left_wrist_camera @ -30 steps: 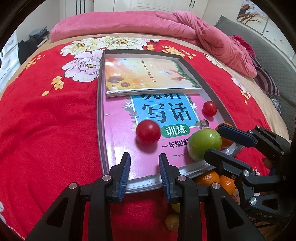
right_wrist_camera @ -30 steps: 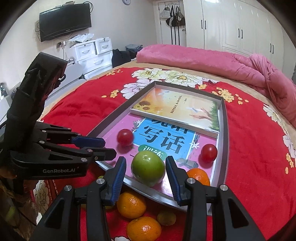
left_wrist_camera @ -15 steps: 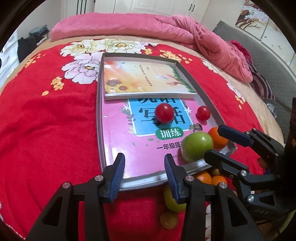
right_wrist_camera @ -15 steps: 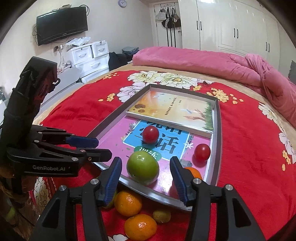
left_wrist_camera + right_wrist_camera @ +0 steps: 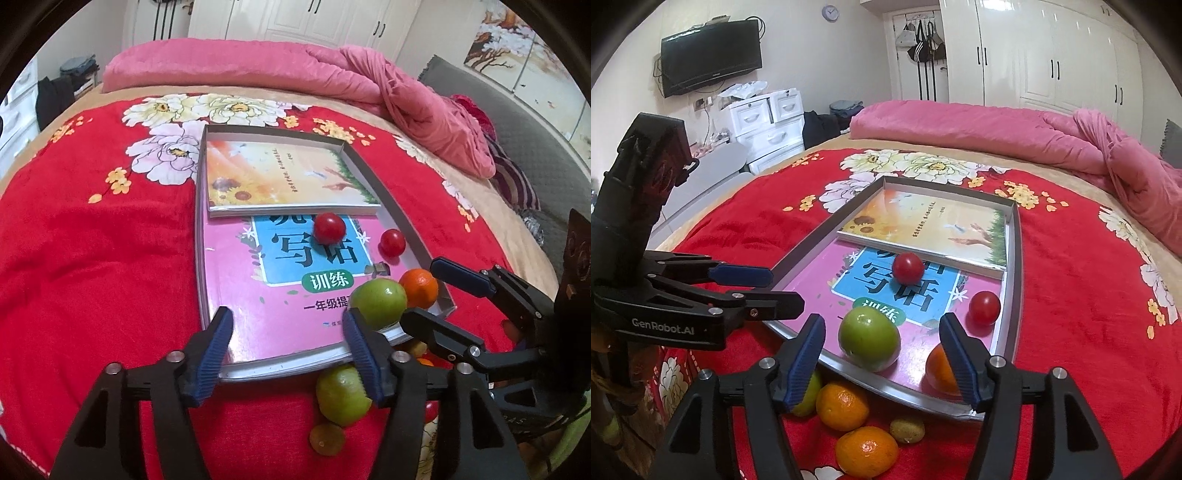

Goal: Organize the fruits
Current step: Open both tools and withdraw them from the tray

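Fruit is lying nearest on the red bedspread (image 5: 1089,258): two oranges (image 5: 842,406), one green apple (image 5: 341,395) and one small brownish kiwi (image 5: 907,430). Both the left gripper (image 5: 288,350) and right gripper (image 5: 882,362) are hovering with jaws wide apart, gripping nothing. Beyond, the tray (image 5: 1017,266) is carrying one glossy green apple (image 5: 868,339), one orange (image 5: 419,288), two red tomatoes (image 5: 907,267) and two books (image 5: 923,225).

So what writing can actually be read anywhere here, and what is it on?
"GenRobot.AI": side of the left gripper.
"写话", "训练", "一年级": cover of the pink book in the tray.
Sunflower book: printed lines too small to read.
Right gripper: lettering cut off and unreadable.
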Motion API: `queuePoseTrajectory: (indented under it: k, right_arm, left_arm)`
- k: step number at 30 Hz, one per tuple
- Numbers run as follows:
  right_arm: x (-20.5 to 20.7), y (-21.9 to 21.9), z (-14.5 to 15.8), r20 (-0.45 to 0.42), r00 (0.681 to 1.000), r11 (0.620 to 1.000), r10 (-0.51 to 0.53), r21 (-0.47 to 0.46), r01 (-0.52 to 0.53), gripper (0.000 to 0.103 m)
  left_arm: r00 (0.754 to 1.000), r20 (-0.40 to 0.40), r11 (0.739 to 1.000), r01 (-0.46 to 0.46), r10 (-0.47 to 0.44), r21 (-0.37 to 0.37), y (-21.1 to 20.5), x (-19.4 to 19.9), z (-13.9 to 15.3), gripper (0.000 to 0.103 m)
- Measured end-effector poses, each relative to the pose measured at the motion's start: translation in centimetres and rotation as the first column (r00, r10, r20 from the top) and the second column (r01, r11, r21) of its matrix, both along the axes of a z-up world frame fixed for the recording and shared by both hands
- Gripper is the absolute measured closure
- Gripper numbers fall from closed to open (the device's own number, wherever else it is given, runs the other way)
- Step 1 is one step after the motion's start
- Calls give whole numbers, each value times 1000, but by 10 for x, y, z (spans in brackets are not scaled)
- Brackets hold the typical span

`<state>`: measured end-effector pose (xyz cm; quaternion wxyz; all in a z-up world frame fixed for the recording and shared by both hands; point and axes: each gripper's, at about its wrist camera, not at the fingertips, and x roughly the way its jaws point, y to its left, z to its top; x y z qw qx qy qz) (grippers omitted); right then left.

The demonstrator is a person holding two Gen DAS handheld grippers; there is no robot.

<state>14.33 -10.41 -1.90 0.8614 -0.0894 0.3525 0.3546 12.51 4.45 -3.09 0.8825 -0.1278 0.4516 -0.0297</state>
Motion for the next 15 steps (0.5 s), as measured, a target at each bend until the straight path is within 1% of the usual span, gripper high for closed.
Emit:
queuePoseTrajectory:
  k: [2,4,6,9,12,15]
  right_arm:
    - [1,-1,1,4,1000,1000,-7,4,7,34]
    - [1,-4,3,8,1000,1000,-18,12,18,31]
    - [1,-5,4,8,1000,1000,-23,20,23,30]
    - [1,-7,6,16,999,999,-35,25,35,30]
    - [1,-9,9,28,998,998,-48,32,47,24]
    - [1,-13,13,40,997,997,-60,43,58,23]
  left_arm:
    - [1000,4,1000,-2,2,-10,1,-1,1,33]
    - [1000,9,1000,-4,4,-19,2,-2,2,31]
    - [1000,13,1000,-8,9,-25,3,-3,3,28]
    - [999,24,999,-20,20,-30,5,-5,7,28]
    - [999,32,999,-23,25,-36,7,-5,10,27]
    - [999,38,999,-25,26,-41,8,-7,13,25]
